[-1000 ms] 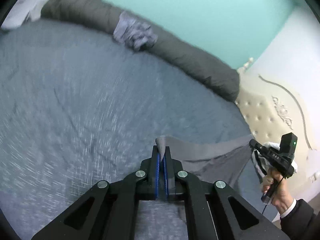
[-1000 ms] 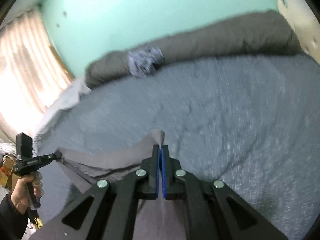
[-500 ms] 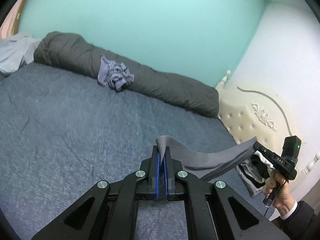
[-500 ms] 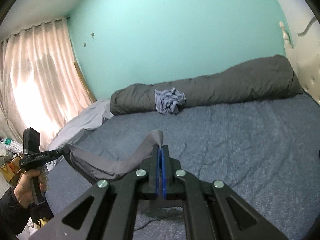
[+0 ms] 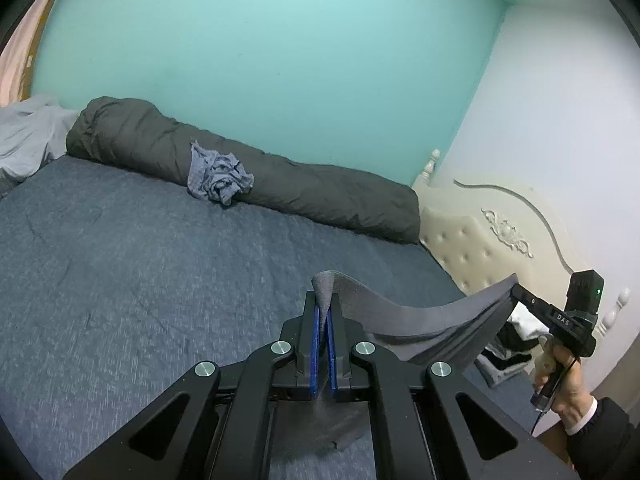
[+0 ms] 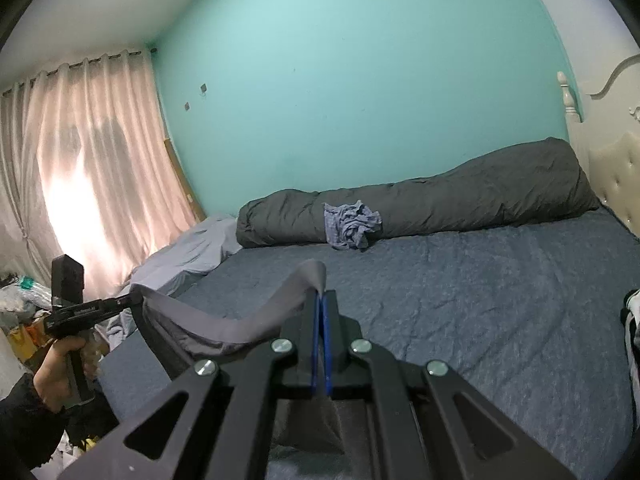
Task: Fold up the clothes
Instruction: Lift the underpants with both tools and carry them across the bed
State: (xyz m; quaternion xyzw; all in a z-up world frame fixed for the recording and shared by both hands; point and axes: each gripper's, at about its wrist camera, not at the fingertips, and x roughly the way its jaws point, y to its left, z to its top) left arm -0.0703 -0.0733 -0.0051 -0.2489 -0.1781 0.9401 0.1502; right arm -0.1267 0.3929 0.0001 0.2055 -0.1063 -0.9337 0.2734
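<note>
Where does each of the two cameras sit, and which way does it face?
Left wrist: on the left gripper, facing across the bed toward the teal wall; right hand shows at right.
Right wrist: on the right gripper, facing likewise; left hand shows at left.
Shared: the grey garment between both grippers, the rolled duvet.

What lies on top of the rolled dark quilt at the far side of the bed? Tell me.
A crumpled blue-grey cloth lies on the quilt, draped down its front toward the bed. The quilt beneath the cloth is covered.
</note>
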